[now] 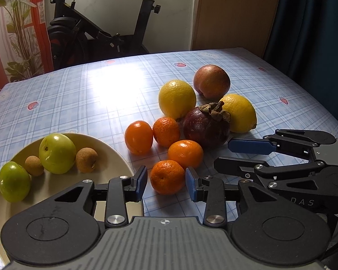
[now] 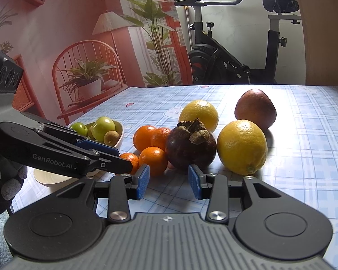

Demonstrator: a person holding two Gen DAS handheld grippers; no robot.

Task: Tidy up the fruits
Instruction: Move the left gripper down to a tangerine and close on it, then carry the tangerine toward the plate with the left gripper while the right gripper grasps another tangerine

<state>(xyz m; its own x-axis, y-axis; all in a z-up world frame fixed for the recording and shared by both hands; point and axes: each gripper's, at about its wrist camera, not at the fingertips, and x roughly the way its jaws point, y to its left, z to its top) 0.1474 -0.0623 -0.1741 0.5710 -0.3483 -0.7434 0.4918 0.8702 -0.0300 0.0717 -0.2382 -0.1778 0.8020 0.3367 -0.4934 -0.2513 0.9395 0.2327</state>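
Fingers (image 1: 140, 181) of the left gripper (image 1: 166, 183) stand released astride the nearest small round orange mandarin (image 1: 167, 176), pads not pressing, right gripper (image 2: 169, 181) empty

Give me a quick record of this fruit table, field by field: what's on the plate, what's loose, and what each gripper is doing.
surface: table with blue checked cloth
plate: two green fruits, two small brown fruits
loose on the cloth: four tangerines, two lemons, mangosteen, reddish fruit
left gripper: open, jaws either side of the nearest tangerine, pads not touching it
right gripper: open, empty, just short of the mangosteen
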